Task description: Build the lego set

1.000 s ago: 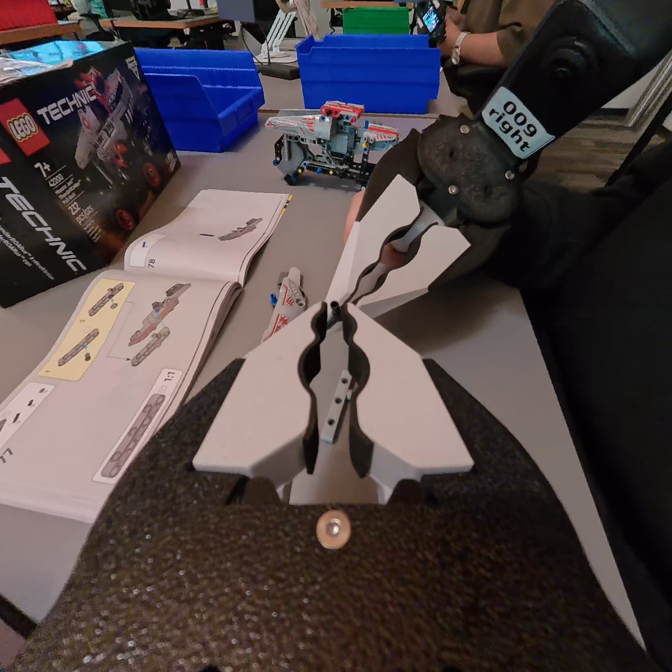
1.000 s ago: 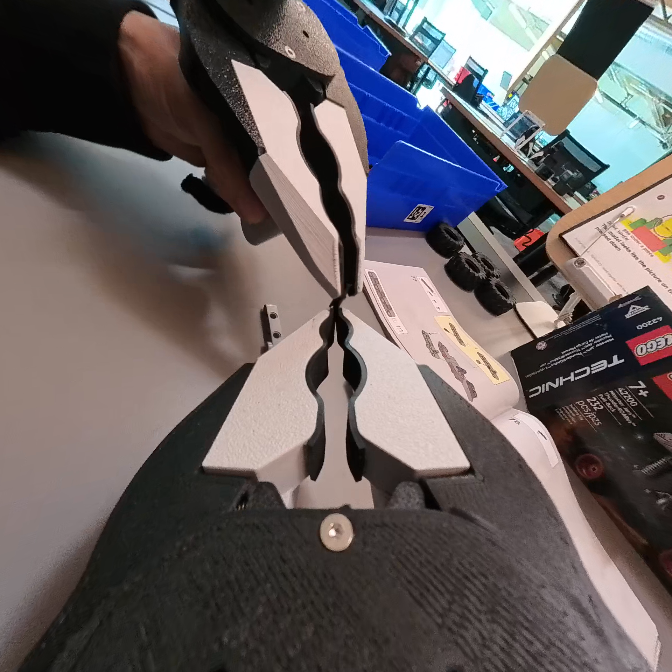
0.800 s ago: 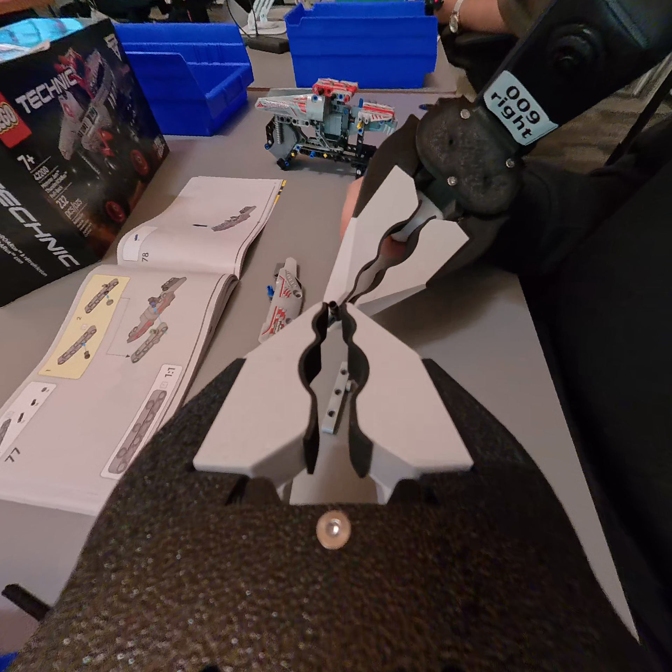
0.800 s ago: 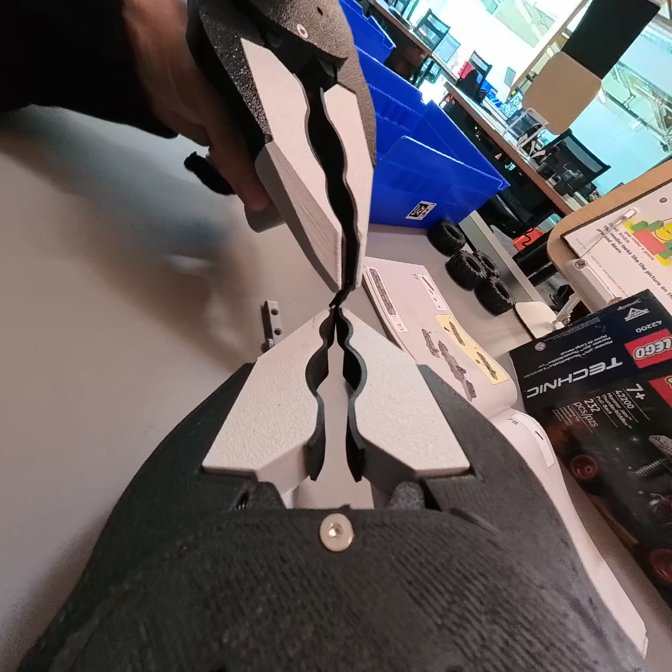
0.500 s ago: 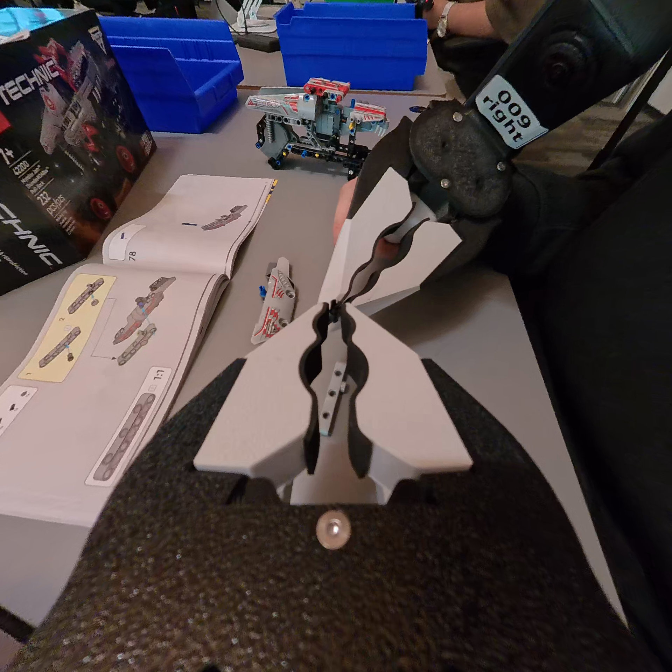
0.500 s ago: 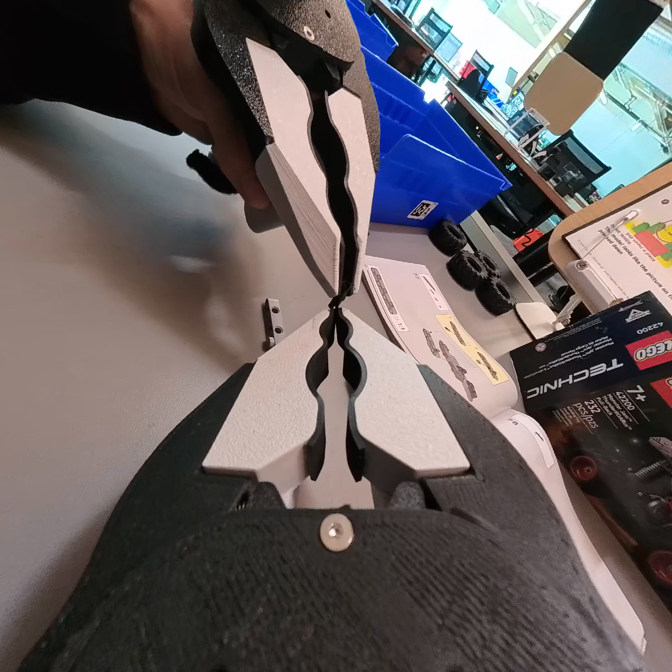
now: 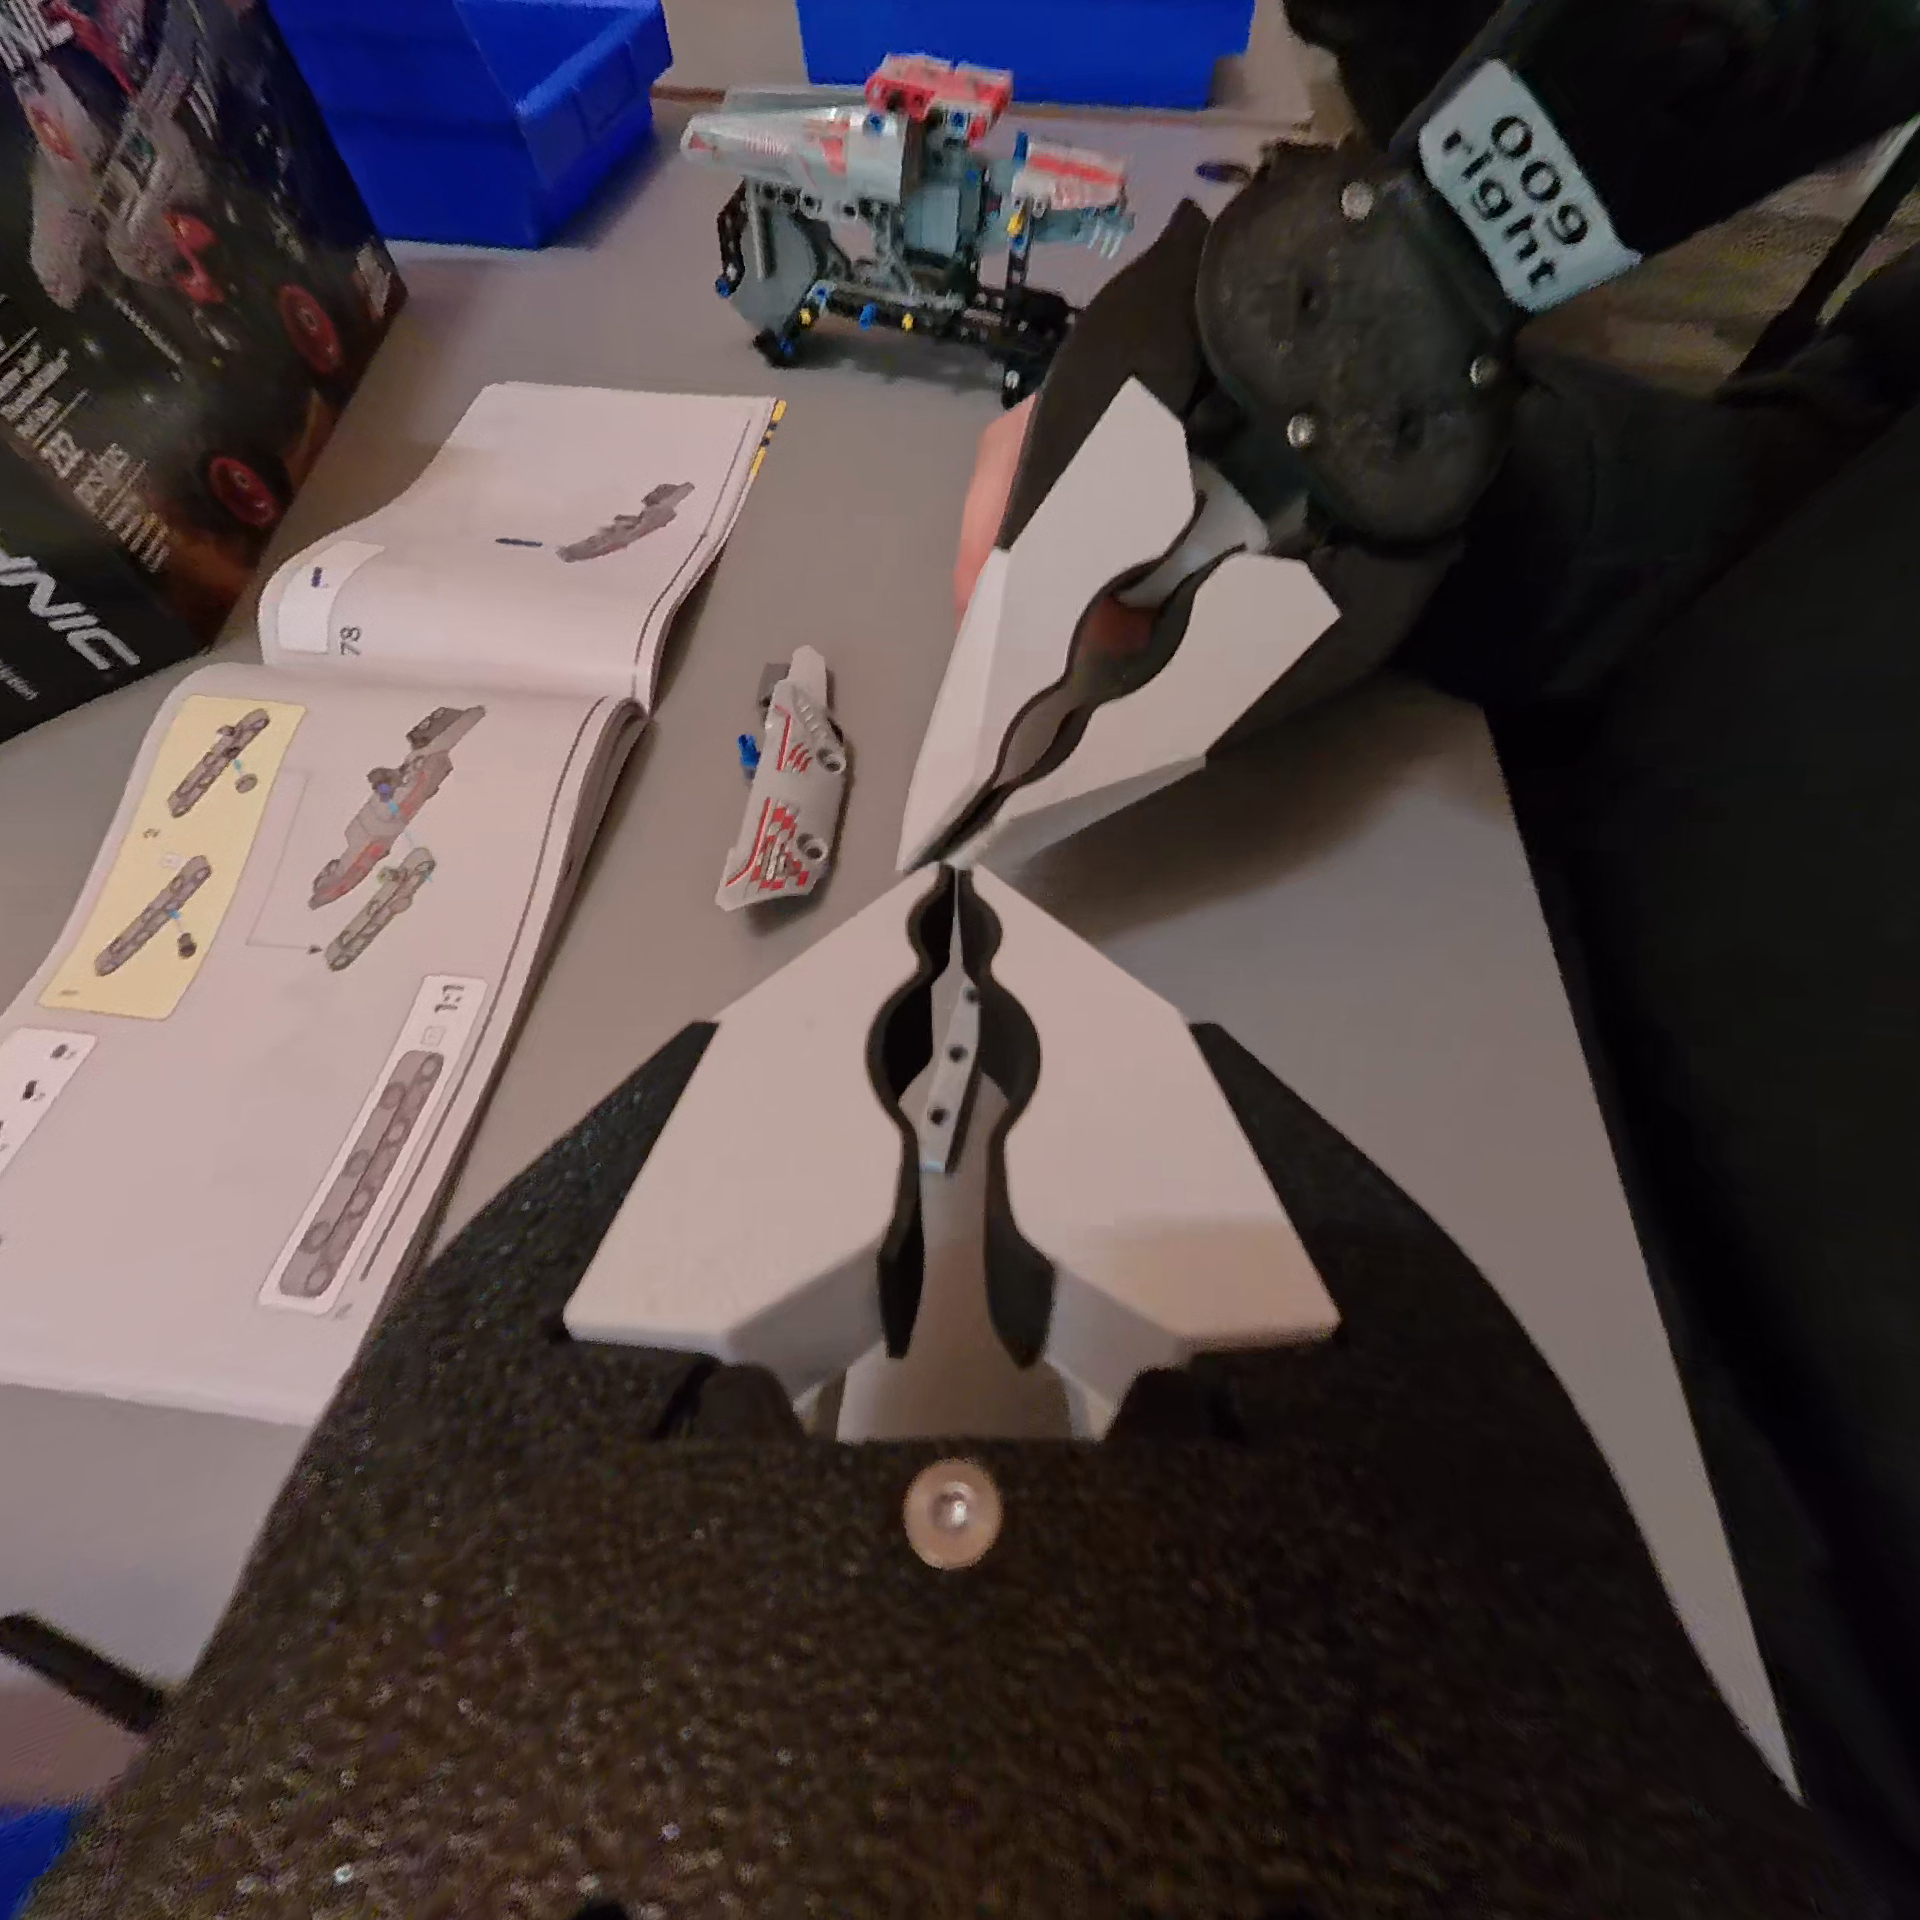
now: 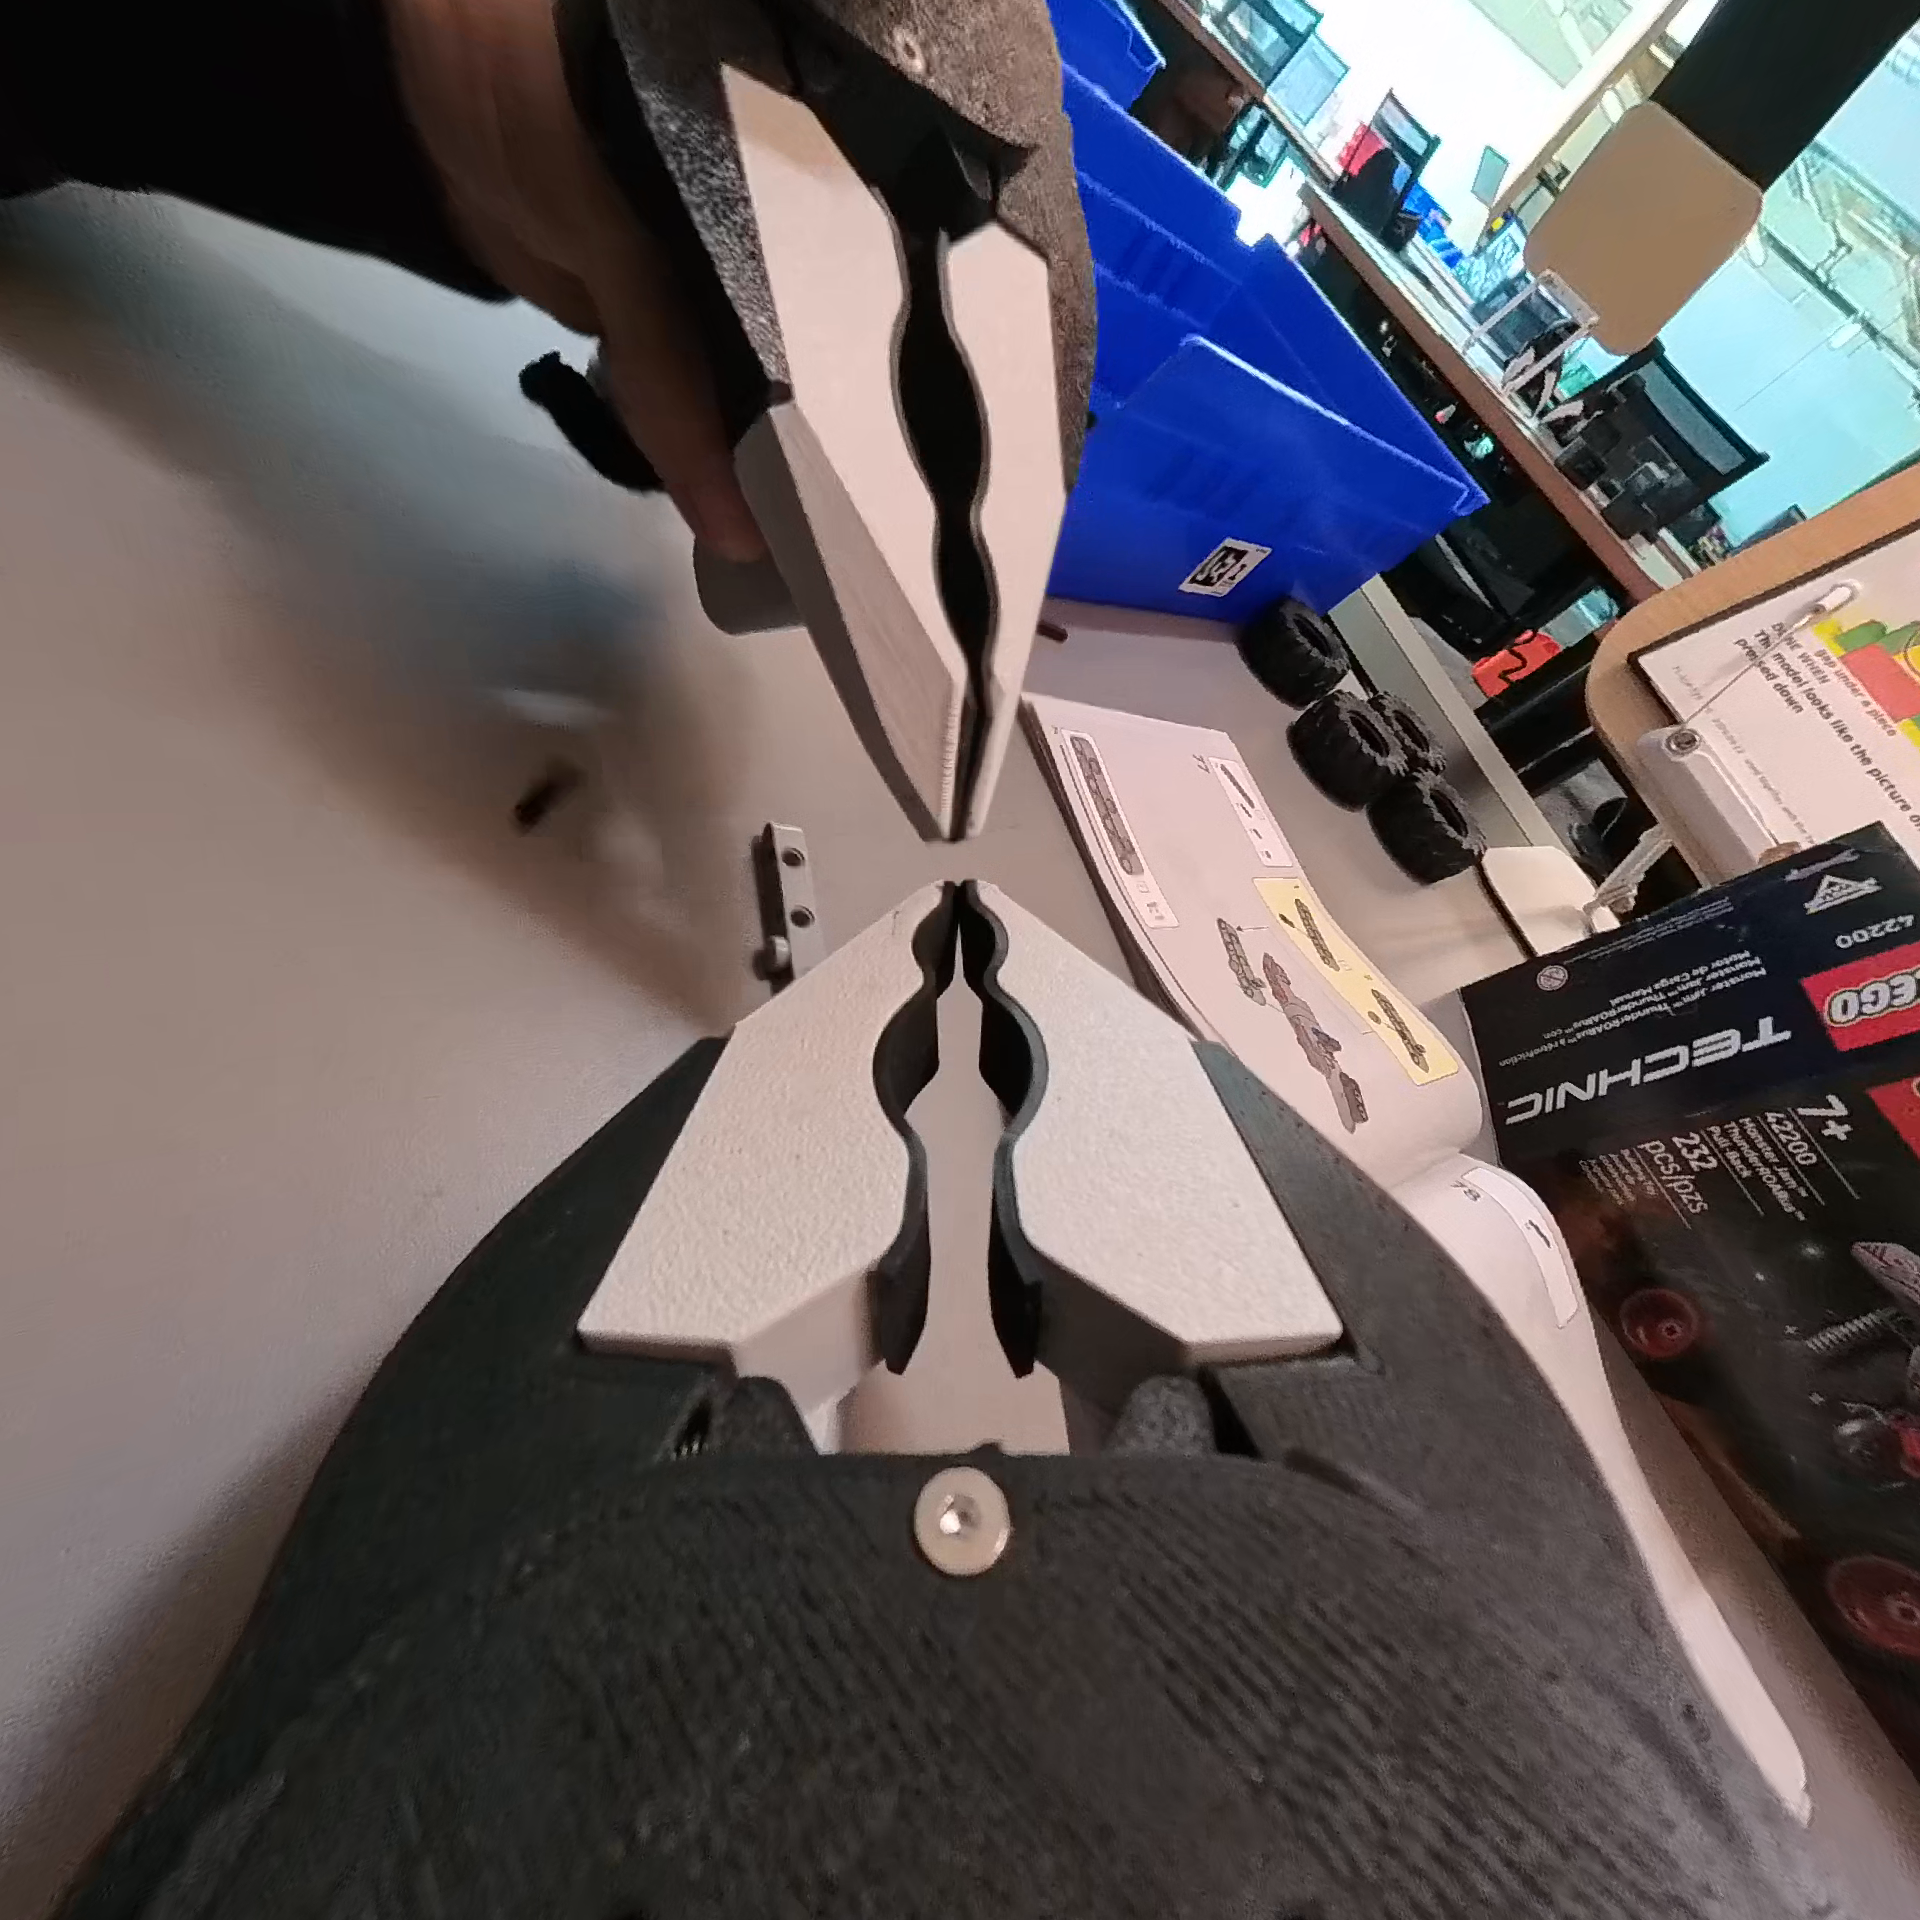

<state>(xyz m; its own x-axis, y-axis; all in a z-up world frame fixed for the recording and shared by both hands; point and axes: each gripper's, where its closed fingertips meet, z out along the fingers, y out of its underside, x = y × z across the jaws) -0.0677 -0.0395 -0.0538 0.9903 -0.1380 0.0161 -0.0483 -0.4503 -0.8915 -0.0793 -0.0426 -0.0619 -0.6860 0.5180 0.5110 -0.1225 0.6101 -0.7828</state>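
Note:
My left gripper (image 7: 951, 883) is shut, with nothing visible between its tips. My right gripper (image 8: 956, 896) is shut too and looks empty. The two point tip to tip above the grey table, a small gap apart; the right gripper (image 7: 925, 857) comes in from the upper right, the left gripper (image 8: 961, 826) from above. A grey beam (image 7: 954, 1070) lies on the table below the left jaws and left of the right gripper (image 8: 784, 904). A small dark piece (image 8: 540, 800) shows blurred on the table. A grey and red panel (image 7: 790, 800) lies by the open instruction booklet (image 7: 343, 831). The part-built model (image 7: 904, 197) stands behind.
The set's box (image 7: 156, 312) stands at the left, also seen in the right wrist view (image 8: 1714, 1091). Blue bins (image 7: 478, 114) line the back. Three black tyres (image 8: 1361, 748) lie beyond the booklet (image 8: 1247, 914). A hand (image 8: 582, 260) holds the left gripper. The grippers are tip to tip, or close to it.
The two grippers' tips met on a small dark piece before; now they stand slightly apart with nothing between them. A small dark piece has appeared on the table.

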